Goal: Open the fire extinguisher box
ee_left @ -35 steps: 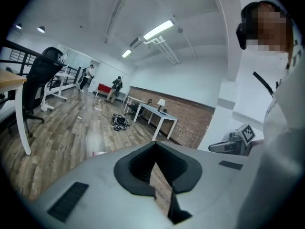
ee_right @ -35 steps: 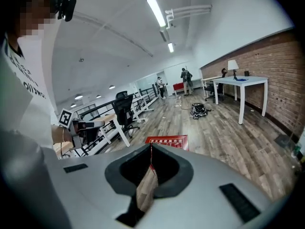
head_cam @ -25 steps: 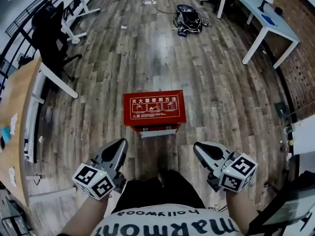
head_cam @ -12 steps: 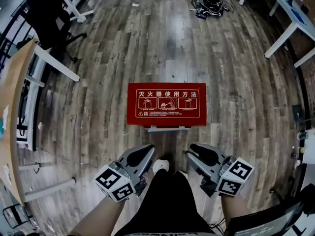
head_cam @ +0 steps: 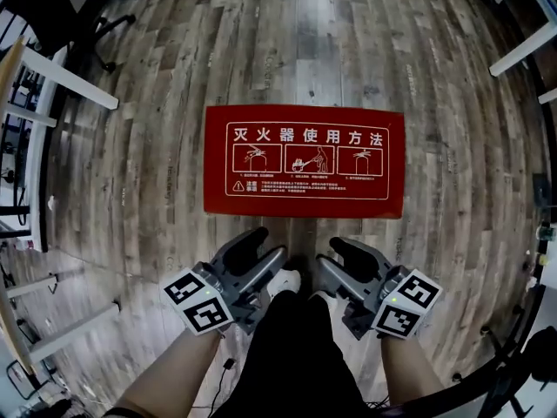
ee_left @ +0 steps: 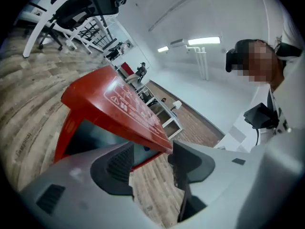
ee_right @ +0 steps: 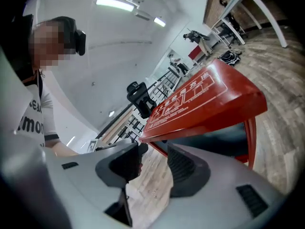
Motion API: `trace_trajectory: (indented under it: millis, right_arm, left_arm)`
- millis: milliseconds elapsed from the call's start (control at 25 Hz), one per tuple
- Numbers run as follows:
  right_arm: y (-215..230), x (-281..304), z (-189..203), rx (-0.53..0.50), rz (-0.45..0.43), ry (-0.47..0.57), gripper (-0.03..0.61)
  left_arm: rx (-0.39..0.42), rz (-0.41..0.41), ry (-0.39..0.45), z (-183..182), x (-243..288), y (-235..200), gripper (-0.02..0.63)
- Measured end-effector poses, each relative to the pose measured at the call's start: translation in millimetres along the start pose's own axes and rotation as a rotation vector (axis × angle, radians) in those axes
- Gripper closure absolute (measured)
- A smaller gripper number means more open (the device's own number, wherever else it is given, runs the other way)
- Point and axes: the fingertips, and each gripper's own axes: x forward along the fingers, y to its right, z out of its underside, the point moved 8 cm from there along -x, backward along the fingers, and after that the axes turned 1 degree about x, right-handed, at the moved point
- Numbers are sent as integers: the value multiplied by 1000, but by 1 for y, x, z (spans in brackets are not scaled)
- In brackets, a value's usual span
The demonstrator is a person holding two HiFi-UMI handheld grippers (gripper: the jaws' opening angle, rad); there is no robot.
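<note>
Head view: the fire extinguisher box (head_cam: 304, 160) stands shut on the wooden floor (head_cam: 261, 50), just beyond my left tongs (head_cam: 259, 251) and right tongs (head_cam: 338, 264). I judge this the approach. The lid reads "灭火器使用方法" in white above three pictograms; the small print is illegible.

Left gripper view: the jaws have just been opening and stand apart, empty, with the lid's front lip close ahead.

Right gripper view: the same, near the box's right corner. Next, I'd hook that lip and lift.

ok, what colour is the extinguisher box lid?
Red, with white print and pictograms on the fire extinguisher box lid; head view shows it best.
</note>
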Motion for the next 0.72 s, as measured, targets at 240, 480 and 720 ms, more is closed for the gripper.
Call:
trace_trajectory:
  millis: [240,480,720]
  right_arm:
    - [41,23,8,29,-47,70,401]
    - [58,34,-1,-5,-107,93,401]
    - [60,38,-5,21,-150,118,401]
  left_arm:
    - [-14,71,11,6,28,-36,359]
    - [-76,175,93,-9,43,-45,359]
    - [-116,216,124,-12,41,-46,359]
